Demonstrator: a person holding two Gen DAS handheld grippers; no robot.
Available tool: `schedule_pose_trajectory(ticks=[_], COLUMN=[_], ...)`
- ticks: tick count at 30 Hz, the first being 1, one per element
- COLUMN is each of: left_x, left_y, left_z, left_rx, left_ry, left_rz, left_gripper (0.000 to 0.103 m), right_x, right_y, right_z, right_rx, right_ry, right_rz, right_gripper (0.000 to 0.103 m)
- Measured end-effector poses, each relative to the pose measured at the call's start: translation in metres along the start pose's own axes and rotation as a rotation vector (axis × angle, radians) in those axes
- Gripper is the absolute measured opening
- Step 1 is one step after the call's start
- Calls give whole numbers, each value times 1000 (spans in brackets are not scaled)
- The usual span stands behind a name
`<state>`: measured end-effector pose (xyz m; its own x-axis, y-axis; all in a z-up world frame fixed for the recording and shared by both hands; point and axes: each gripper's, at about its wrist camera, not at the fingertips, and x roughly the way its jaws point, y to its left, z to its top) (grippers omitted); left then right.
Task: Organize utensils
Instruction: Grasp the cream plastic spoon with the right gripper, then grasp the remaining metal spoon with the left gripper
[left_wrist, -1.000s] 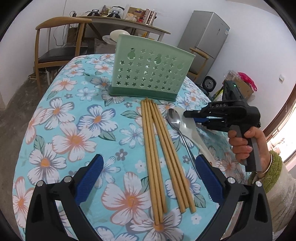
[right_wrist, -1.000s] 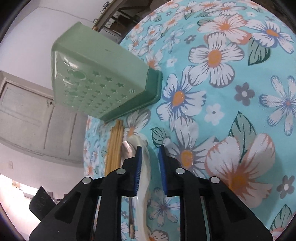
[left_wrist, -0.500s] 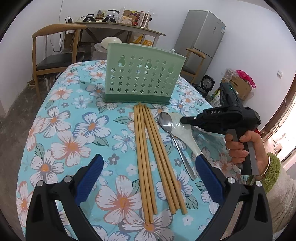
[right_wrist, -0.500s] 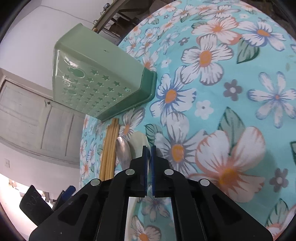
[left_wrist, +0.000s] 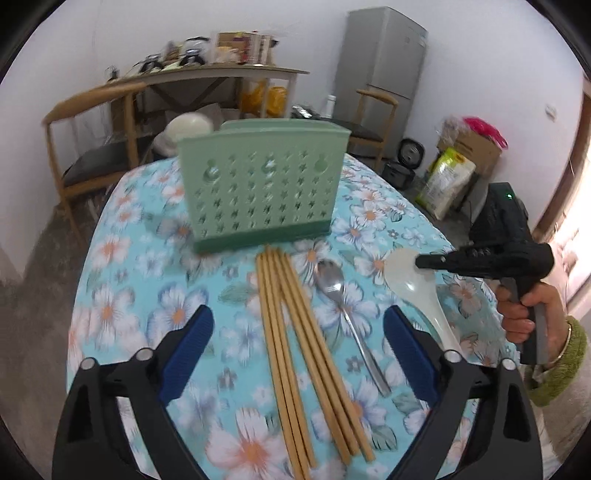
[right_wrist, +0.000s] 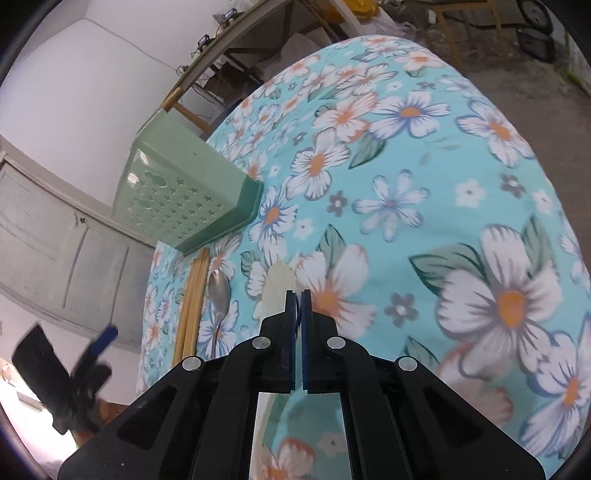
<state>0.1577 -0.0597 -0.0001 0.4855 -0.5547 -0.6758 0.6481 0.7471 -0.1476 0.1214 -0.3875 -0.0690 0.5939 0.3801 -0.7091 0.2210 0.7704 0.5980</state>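
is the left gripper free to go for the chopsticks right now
Probably yes: the left gripper is open and the chopsticks lie flat between its fingers, with nothing on top; the metal spoon lies beside them.

Grey two-door fridge (left_wrist: 382, 55) stood against the back wall. Left of it: cluttered wooden desk (left_wrist: 221, 74), wooden armchair (left_wrist: 92, 147) further left. Second wooden chair (left_wrist: 373, 122) right in front of the fridge. Cardboard box (left_wrist: 476, 147) and white-yellow sack (left_wrist: 445, 181) to its right.
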Motion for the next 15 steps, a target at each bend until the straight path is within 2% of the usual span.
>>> schedule_pose_trajectory(ticks=[4, 9, 12, 15], left_x=[18, 57, 78, 99], left_y=[-4, -15, -21, -25], left_z=[30, 52, 55, 59], left_rx=[53, 92, 96, 115], left_ry=[17, 95, 140, 163], left_rz=[-58, -206, -235, -218], left_gripper=[75, 65, 62, 55], right_x=[-2, 4, 10, 12], right_y=[1, 7, 9, 9], right_z=[-5, -9, -10, -10], right_rx=[-10, -24, -24, -30], right_ry=[-4, 0, 9, 12], right_rz=[8, 10, 25, 26], right_gripper=[1, 1, 1, 1])
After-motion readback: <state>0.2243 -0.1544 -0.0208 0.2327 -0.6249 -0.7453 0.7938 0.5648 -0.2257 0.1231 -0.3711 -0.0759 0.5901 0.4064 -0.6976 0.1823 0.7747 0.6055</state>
